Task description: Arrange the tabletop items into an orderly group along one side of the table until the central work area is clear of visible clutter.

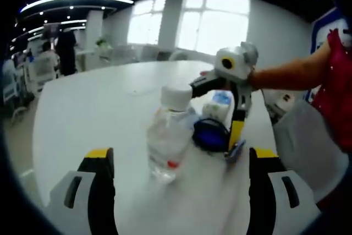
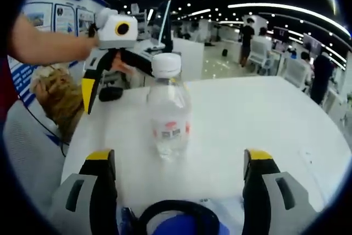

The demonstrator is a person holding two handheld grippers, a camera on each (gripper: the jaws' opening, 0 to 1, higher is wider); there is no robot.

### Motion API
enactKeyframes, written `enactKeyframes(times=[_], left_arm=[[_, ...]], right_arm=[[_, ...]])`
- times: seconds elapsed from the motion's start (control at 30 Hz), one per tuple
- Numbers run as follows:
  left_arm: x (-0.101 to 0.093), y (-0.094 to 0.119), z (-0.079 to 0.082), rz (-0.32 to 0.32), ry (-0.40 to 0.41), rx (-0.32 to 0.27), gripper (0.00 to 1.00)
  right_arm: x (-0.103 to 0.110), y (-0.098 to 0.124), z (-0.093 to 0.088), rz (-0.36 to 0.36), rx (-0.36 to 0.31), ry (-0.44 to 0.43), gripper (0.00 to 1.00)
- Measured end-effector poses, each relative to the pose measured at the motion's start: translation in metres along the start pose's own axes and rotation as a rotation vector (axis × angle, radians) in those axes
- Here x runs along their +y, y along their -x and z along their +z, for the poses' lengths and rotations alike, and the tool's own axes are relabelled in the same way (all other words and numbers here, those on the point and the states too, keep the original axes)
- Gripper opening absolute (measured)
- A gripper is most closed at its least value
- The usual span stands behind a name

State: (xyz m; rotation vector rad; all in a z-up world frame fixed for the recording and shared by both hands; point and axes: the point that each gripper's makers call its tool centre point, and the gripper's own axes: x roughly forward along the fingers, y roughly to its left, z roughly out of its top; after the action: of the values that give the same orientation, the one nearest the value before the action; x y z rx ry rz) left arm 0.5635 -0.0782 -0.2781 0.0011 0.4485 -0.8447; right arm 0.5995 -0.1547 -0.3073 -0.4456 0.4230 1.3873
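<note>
A clear water bottle with a white cap stands upright on the white table, just ahead of my open left gripper. Beyond it to the right lies a round blue item with a black rim, and a small white and blue packet behind that. My right gripper comes in from the right, its yellow tip down at the blue item. In the right gripper view the bottle stands ahead of my open right gripper, and the blue item lies low between its jaws. My left gripper hangs beyond the bottle.
A white chair stands by the table's right side. A brown bundle and a dark object sit past the table's far left edge. People and more chairs are far back in the room.
</note>
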Motion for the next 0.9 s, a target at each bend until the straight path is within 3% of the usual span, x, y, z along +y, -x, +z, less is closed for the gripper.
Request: enactKeyframes(times=[0.37, 0.9], left_arm=[[-0.018, 0.020, 0.006, 0.031, 0.003, -0.036, 0.99], [-0.057, 0.041, 0.008, 0.052, -0.003, -0.081, 0.99]], right_arm=[[0.008, 0.033, 0.002, -0.033, -0.026, 0.005, 0.94], [0.028, 0.091, -0.013, -0.093, -0.036, 0.017, 0.93]])
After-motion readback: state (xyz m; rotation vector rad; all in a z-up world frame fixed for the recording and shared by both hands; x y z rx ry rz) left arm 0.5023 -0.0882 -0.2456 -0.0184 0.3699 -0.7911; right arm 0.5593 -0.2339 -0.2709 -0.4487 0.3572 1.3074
